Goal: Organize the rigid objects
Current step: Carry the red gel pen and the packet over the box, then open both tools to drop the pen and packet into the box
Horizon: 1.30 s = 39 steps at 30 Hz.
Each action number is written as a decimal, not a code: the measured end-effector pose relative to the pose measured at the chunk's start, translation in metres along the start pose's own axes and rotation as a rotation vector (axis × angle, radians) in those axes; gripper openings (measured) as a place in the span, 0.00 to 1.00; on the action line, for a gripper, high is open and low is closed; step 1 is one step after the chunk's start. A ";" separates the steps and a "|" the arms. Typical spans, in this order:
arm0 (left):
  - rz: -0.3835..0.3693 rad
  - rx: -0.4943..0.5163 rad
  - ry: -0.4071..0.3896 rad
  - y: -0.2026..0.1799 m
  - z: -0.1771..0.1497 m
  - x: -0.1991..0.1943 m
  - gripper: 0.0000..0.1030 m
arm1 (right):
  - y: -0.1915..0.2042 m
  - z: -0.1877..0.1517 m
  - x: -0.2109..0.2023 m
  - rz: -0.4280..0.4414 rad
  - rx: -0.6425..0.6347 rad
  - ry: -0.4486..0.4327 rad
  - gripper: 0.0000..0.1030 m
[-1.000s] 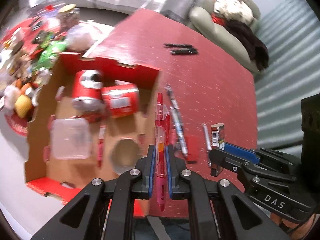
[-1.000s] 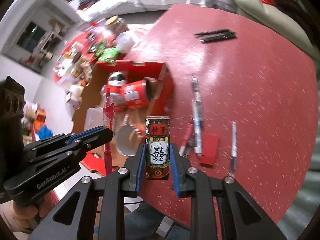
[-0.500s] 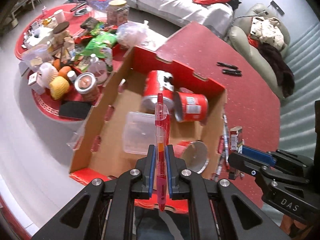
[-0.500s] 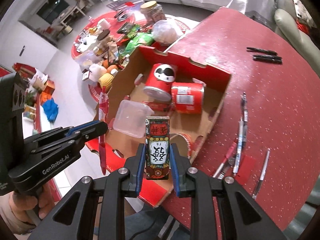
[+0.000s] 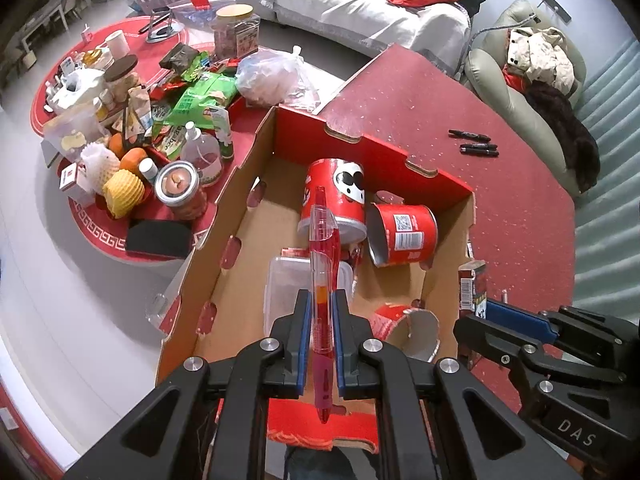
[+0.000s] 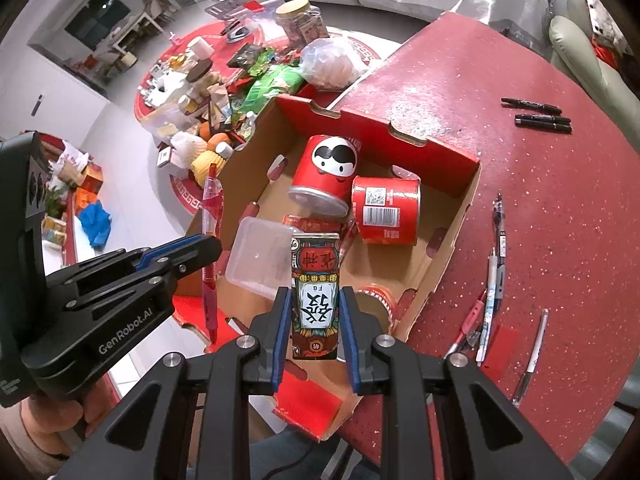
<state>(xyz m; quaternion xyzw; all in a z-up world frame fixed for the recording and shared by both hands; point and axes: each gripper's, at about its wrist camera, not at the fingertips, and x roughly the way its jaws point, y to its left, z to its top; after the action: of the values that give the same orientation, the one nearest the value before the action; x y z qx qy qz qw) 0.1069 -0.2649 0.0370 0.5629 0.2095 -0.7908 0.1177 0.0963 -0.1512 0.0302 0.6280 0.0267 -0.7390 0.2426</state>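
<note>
Both of your hands have carried their loads sideways off the red table (image 6: pixel 500 168) since a second ago: then the pen and the little carton hung over the tabletop beside the loose pens (image 6: pixel 494 280), and now each hangs above the open box (image 5: pixel 432 168).

Your left gripper (image 5: pixel 320 320) is clamped on the pen (image 5: pixel 322 280), pads tight on its barrel. Its long axis runs straight out along the fingers, clip end pointing away from you toward the cans (image 5: pixel 368 212), tip toward the camera. Directly beneath it is the clear tub (image 5: pixel 280 292), so a release now would probably drop the pen onto the lid, not the cardboard floor.

Your right gripper (image 6: pixel 314 328) is closed on the carton (image 6: pixel 316 296), held upright between the pads with its top pointing away. It sits over the near end of the box, above the tub's right edge and just short of the cans. A torn red tube (image 6: pixel 376 296) lies by the near right wall; from this angle I can't be sure how much bare floor is left between it and the tub.

The left hand is nearer the free strip along the left wall, and the pen's axis already lines up with that strip, so shift left, then let go. The carton wants the gap near the tube.
</note>
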 end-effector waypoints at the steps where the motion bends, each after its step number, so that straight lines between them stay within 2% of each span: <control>1: 0.007 0.001 -0.001 0.000 0.002 0.002 0.11 | -0.001 0.002 0.002 -0.004 0.008 0.000 0.25; 22: 0.112 0.040 0.038 0.002 0.041 0.052 0.11 | -0.016 0.031 0.051 -0.030 0.095 0.071 0.25; 39: 0.131 0.070 0.060 -0.001 0.050 0.071 0.11 | -0.020 0.038 0.074 -0.018 0.143 0.107 0.24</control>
<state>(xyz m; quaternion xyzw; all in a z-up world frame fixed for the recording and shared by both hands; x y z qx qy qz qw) 0.0405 -0.2837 -0.0158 0.6027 0.1479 -0.7710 0.1430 0.0470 -0.1705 -0.0370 0.6821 -0.0075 -0.7065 0.1887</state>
